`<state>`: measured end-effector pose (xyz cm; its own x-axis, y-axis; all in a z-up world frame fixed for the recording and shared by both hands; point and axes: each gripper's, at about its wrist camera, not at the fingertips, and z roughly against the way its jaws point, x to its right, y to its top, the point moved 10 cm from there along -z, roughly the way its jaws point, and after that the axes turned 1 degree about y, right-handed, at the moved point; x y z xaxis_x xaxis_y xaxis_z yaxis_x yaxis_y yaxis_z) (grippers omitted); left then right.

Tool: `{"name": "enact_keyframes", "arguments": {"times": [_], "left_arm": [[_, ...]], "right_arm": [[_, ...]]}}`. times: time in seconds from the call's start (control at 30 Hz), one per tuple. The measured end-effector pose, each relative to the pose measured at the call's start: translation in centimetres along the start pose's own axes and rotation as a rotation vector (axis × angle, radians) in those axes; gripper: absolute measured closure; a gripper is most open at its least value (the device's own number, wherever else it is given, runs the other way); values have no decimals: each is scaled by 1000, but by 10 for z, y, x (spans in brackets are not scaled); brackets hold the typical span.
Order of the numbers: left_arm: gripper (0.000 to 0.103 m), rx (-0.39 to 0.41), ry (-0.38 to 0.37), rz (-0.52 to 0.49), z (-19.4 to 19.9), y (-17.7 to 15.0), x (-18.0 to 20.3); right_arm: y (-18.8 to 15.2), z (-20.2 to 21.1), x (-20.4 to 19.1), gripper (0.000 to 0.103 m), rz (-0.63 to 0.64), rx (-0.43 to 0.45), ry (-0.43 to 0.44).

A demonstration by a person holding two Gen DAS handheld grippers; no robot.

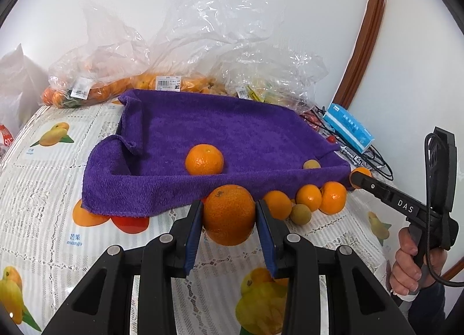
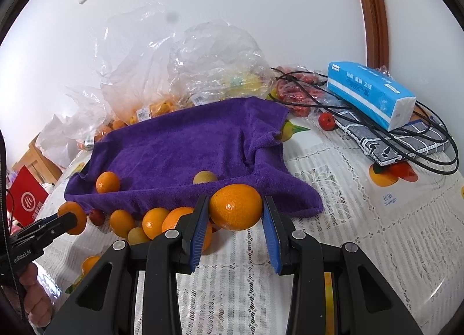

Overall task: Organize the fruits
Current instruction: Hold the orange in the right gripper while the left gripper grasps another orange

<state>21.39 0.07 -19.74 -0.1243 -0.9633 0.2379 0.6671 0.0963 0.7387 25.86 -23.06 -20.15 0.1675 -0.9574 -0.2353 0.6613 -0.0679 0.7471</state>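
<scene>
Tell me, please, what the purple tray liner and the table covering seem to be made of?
The purple liner looks like terry cloth: matte, with a fuzzy looped pile and soft folded edges. The table covering seems to be glossy plastic or vinyl, printed with lace patterns and fruit pictures; it reflects light, though woven fabric underneath cannot be ruled out.

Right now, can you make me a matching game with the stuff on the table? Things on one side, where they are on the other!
Things:
1. rough-skinned orange
2. smooth orange
3. tissue pack
4. small yellowish fruit

Places:
A. on the folded patterned cloth, among black cables
B. between the fingers of the left gripper
C. lying on the purple towel
D. between the fingers of the right gripper

Pairs: 1-B, 2-D, 3-A, 4-C
</scene>
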Motion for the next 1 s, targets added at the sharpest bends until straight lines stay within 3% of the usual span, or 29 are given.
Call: {"name": "enact_keyframes", "arguments": {"times": [1.0], "left_arm": [[68,53,-23,24,12,8,0]], "right_arm": [[9,17,-10,66,23,86,23]]}}
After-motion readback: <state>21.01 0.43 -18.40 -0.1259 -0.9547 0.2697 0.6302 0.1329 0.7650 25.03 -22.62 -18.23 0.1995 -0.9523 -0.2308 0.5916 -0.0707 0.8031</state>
